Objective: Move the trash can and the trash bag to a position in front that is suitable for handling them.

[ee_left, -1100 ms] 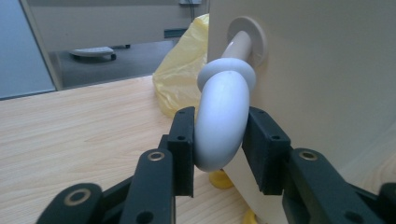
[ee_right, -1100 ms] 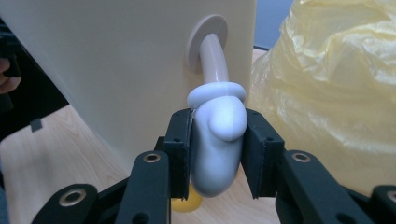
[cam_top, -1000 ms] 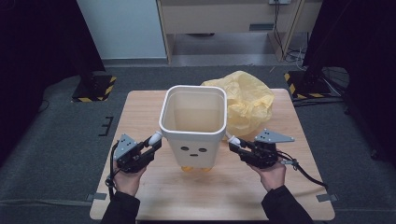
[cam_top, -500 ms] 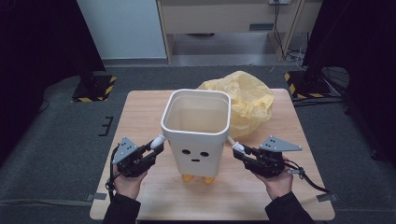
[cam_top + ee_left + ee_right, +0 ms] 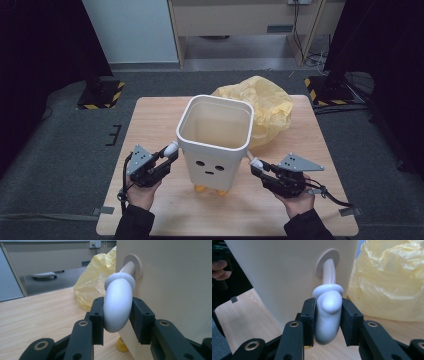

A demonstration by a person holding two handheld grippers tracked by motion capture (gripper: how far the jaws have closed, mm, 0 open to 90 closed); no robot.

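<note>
A cream square bin (image 5: pixel 215 150) with a dotted face and small orange feet (image 5: pixel 200 188) stands on the wooden table (image 5: pixel 150 120). A white arm-shaped handle sticks out of each side. My left gripper (image 5: pixel 167 152) is shut on the left handle (image 5: pixel 117 307), whose rounded end sits between the black pads (image 5: pixel 98 320). My right gripper (image 5: pixel 257 167) is shut on the right handle (image 5: pixel 328 315) in the same way. Both grippers point inward at the bin from either side. I cannot tell whether the feet rest on the table.
A crumpled yellow plastic bag (image 5: pixel 265 107) lies on the table behind and right of the bin, close to its right wall (image 5: pixel 392 280). Dark floor surrounds the table. A cabinet (image 5: pixel 240 20) stands at the back.
The bin has shifted a little to the right and toward the near edge, held by both handles. The right gripper moved the same way; the left barely moved.
</note>
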